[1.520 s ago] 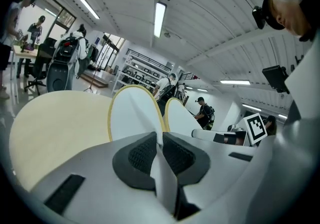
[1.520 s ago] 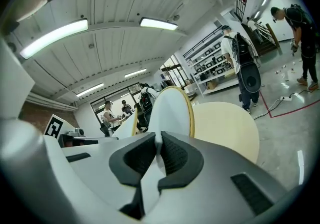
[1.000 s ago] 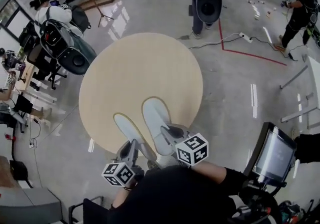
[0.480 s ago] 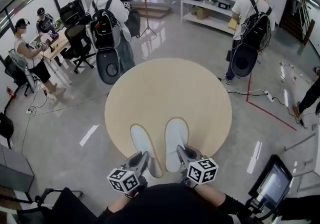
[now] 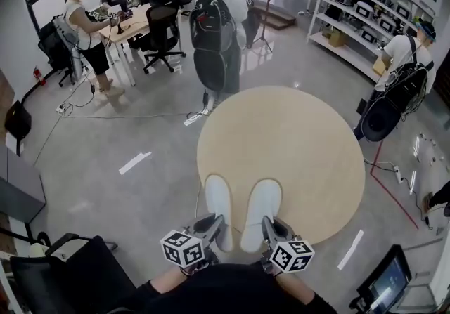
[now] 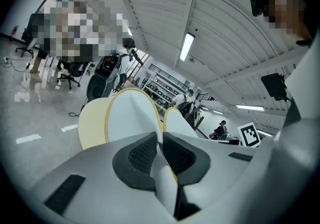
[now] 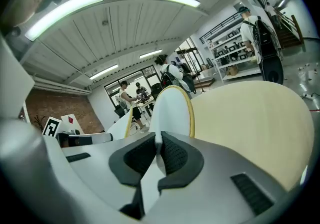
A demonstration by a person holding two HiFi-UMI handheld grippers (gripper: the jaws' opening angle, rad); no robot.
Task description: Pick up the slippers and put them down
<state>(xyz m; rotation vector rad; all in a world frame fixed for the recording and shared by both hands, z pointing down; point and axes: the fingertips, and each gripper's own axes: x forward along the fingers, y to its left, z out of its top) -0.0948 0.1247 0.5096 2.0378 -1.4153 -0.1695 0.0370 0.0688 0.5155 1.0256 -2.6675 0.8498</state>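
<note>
Pinching left slipper (image 5: 219, 208), left claw (image 5: 214, 223); right slipper (image 5: 261, 213), right claw (image 5: 270, 225); person (image 5: 213, 31) beyond round table (image 5: 295, 140).

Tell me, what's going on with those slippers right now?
Grippers: left gripper shut on left slipper, right gripper shut on right slipper. Both over round table's near edge. Person with backpack beyond far edge.

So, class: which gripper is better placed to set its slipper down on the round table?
Probably the right gripper. Like the left gripper, its jaws are shut on a slipper, but the right slipper sits mostly over the round table, while the left slipper partly overhangs its edge.
</note>
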